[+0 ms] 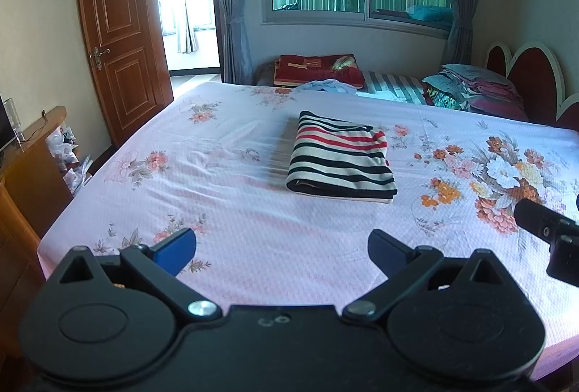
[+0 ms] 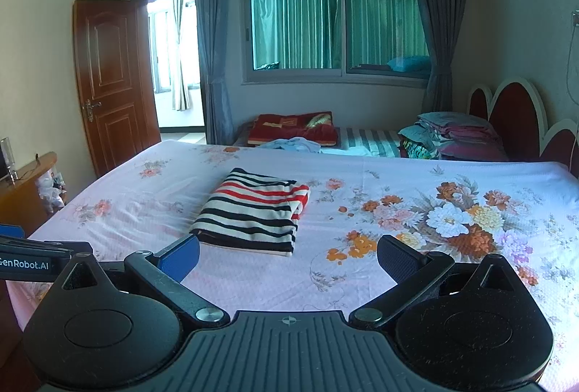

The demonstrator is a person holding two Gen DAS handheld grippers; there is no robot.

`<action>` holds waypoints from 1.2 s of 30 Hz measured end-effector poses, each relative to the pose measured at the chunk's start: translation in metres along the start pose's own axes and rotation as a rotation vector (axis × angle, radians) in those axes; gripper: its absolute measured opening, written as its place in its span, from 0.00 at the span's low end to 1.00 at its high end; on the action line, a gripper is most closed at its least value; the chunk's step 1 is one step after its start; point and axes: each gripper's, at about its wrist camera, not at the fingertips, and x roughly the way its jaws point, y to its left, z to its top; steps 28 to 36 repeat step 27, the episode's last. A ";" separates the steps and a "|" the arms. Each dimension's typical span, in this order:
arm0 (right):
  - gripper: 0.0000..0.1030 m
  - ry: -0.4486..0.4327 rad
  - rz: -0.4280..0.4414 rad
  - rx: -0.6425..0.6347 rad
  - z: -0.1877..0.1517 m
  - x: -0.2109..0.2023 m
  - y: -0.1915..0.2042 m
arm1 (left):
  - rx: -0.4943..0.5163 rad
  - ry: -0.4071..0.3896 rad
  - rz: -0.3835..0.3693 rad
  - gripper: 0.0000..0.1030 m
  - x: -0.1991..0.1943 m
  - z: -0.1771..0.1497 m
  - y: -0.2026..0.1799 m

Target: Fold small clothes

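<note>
Looking along the left tool point(image 1: 282, 252), its two dark fingers spread wide and hold nothing, hovering above the near edge of a bed covered by a pale pink sheet printed with flowers point(image 1: 224, 211). A small knitted garment striped in black, cream and red point(image 1: 340, 160) lies near the middle of the bed, already folded into a neat rectangle and well apart from the fingers. Part of the right tool shows at the right edge. A brown panelled wooden door point(image 1: 119, 41) stands open on the left, beside grey curtains and a window.

From the right tool point(image 2: 287, 258), the view is similar: fingers wide apart, empty, just short of the folded garment point(image 2: 253, 211). A loose pale blue cloth point(image 2: 293, 144) lies beyond the bed's far edge. This fold looks finished; the next move likely calls for fetching another piece.
</note>
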 end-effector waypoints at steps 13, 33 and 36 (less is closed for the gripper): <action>1.00 0.008 0.000 0.005 -0.001 0.008 -0.003 | 0.005 0.004 -0.002 0.98 0.005 0.002 -0.001; 1.00 0.049 -0.007 0.000 -0.005 0.035 -0.008 | 0.012 0.036 -0.031 0.97 0.042 0.011 -0.003; 1.00 0.049 -0.007 0.000 -0.005 0.035 -0.008 | 0.012 0.036 -0.031 0.97 0.042 0.011 -0.003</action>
